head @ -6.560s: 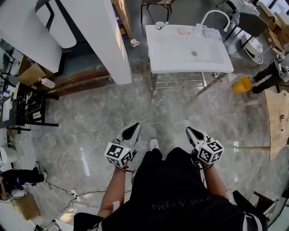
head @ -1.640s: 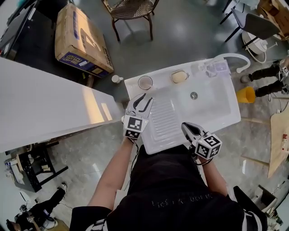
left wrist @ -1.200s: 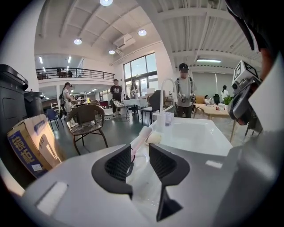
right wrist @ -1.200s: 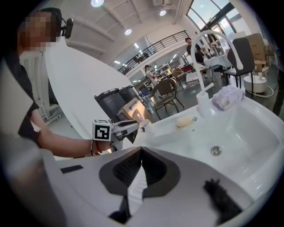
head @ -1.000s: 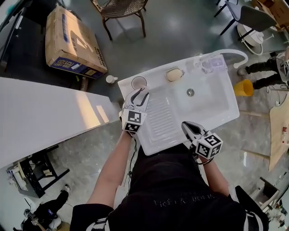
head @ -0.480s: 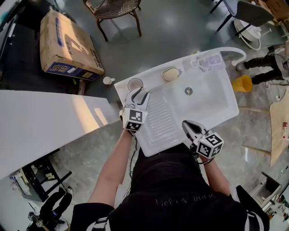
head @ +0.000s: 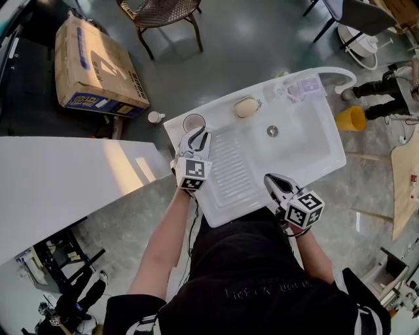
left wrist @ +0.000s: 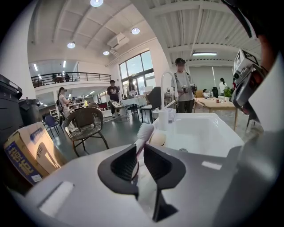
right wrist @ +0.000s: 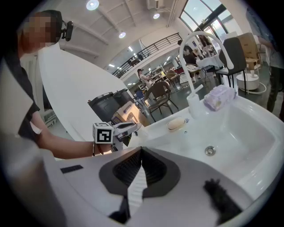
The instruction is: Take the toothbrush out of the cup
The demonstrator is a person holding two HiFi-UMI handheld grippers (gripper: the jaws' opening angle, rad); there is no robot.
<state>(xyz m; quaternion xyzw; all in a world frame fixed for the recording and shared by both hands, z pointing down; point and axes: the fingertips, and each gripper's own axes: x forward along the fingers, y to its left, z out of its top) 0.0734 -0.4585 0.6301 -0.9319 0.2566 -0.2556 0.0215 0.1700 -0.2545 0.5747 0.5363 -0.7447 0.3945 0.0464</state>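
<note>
The white cup (head: 194, 122) stands on the far left corner of the sink (head: 308, 157), beside the ridged draining board (head: 229, 160). In the head view the left tool (head: 197, 134) reaches over the cup's near rim and covers part of it. The toothbrush cannot be made out from up there.

The left tool view shows it plainly. The toothbrush (left wrist: 143, 134) rises tilted to the right, bristle head uppermost, and its pale handle runs down through the tips of the left tool (left wrist: 140, 150). The jaws have just been closing and now stand narrow, both pads against the handle. Below the grip the handle is hidden behind the jaws, as is nearly all of the cup, so how deep the brush sits in it cannot be told.

The right tool (head: 271, 181) hovers over the near edge of the sink, well apart from the cup. In its own view the right tool (right wrist: 141, 151) has its jaw tips together with nothing between them; only the ribbed board shows through the gap lower down. That view also catches the left tool (right wrist: 133, 127) from the side, but the cup and brush are too small there to pick out.

Along the far edge lie a bar of soap (head: 245, 106) and a clear packet (head: 302, 88) holding something pale purple that is hard to identify. The packet lies near the foot of the arched tap (head: 330, 70). A wicker chair (head: 160, 10) is cut off by the top edge of the head view.
</note>
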